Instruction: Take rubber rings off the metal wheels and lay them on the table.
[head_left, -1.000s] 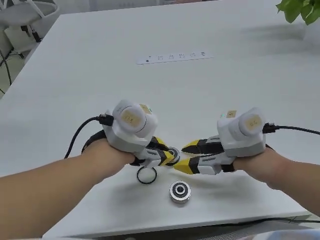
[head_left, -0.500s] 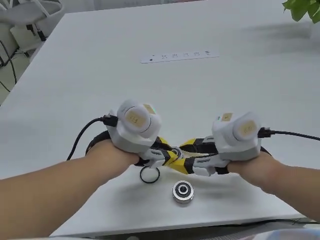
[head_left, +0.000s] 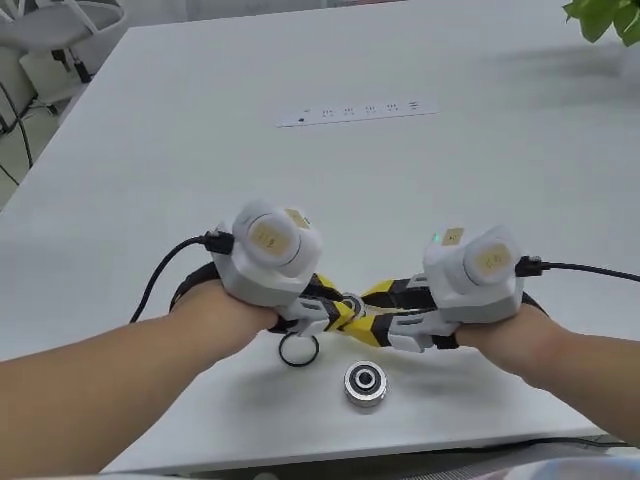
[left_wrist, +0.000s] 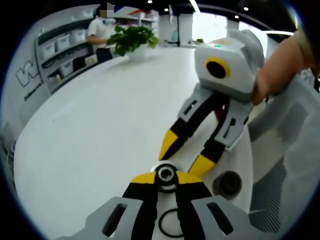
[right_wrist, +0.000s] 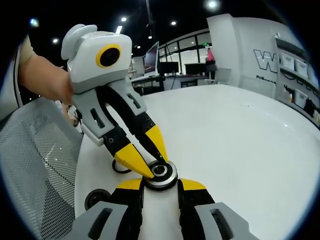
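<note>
A metal wheel with a dark rubber ring on it (head_left: 350, 304) (left_wrist: 166, 175) (right_wrist: 160, 175) hangs just above the table's near edge. My left gripper (head_left: 343, 309) (left_wrist: 166, 179) is shut on it, yellow tips on either side. My right gripper (head_left: 368, 314) (right_wrist: 161, 184) faces it, open, jaws standing either side of the same wheel close to its rim. A loose rubber ring (head_left: 298, 349) (left_wrist: 172, 222) lies flat on the table under the left gripper. A second metal wheel (head_left: 365, 384) (left_wrist: 227, 184) (right_wrist: 97, 197) rests on the table in front of both grippers.
The white table (head_left: 330, 190) stretches away behind the grippers, with a flush socket strip (head_left: 357, 112) at mid-table. A potted plant (head_left: 600, 18) stands at the far right. The table's near edge (head_left: 380, 448) runs just behind the second wheel. Black cables trail from both grippers.
My right gripper has moved left up to the held wheel, its jaws now around it. The left gripper has kept its hold. The loose ring and second wheel have not moved.
</note>
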